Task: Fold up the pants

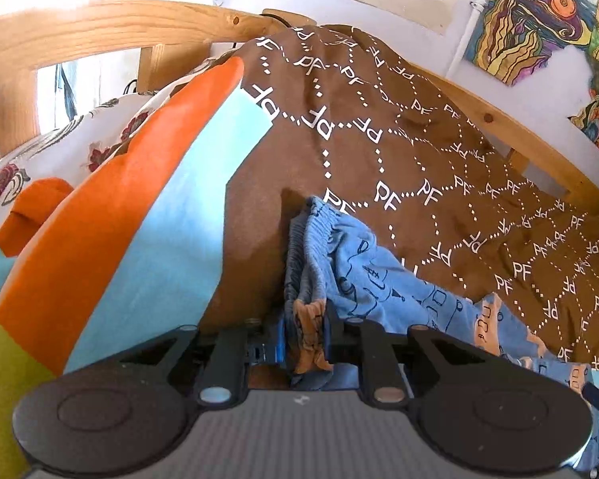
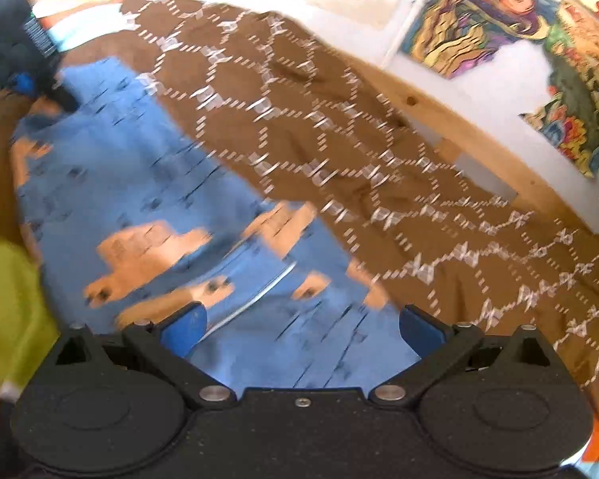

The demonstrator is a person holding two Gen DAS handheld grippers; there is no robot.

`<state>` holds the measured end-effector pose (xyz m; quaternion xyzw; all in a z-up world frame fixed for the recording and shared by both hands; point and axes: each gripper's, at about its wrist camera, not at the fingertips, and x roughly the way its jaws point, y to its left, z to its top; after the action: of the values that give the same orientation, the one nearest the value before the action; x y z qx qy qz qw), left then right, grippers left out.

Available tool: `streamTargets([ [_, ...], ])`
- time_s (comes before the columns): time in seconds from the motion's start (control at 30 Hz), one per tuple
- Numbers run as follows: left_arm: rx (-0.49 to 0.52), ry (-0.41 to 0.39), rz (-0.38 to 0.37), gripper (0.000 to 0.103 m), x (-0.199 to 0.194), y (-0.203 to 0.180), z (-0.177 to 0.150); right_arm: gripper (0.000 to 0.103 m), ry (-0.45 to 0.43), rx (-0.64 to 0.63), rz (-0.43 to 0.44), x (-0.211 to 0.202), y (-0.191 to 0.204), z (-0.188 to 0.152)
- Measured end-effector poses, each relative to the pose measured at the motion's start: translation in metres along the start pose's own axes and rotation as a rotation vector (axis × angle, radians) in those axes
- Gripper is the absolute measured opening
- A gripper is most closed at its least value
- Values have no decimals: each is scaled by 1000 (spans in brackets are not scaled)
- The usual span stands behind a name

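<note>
Left tongs [image 1: 306, 339] pinch pants [image 1: 363, 275] near the waistband, on the brown blanket [image 1: 439, 147]; right tongs [image 2: 301, 325] gape over the legs, empty. Step: setting up the fold. Next, probably: right needs a hem grip.

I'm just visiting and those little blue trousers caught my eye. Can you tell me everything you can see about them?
The pants are small, of soft blue cloth printed with dark line drawings and tan shapes, with a gathered elastic waistband. They lie spread on a brown patterned blanket on a wooden bed. The left gripper pinches a bunched bit near the waistband. The right gripper is above the blue cloth with jaws apart, gripping nothing; that view is blurred.
</note>
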<state>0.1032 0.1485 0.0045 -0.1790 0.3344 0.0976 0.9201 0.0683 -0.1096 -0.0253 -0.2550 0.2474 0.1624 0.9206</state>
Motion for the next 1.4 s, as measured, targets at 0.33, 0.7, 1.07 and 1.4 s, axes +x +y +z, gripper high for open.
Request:
streamTargets([
  [0.33, 292, -152, -82, 16, -47, -71, -6, 102, -96, 130, -94, -42, -34, -10],
  [0.7, 726, -179, -478, 18, -81, -225, -64, 102, -17, 364, -364, -77, -138, -59],
  [1.07, 864, 14, -530, 64, -45, -249, -137, 102, 31, 509, -309, -91, -189, -102],
  [1.4, 876, 59, -530, 43, -39, -229, -141, 88, -55, 704, 286, -38, -200, -73],
])
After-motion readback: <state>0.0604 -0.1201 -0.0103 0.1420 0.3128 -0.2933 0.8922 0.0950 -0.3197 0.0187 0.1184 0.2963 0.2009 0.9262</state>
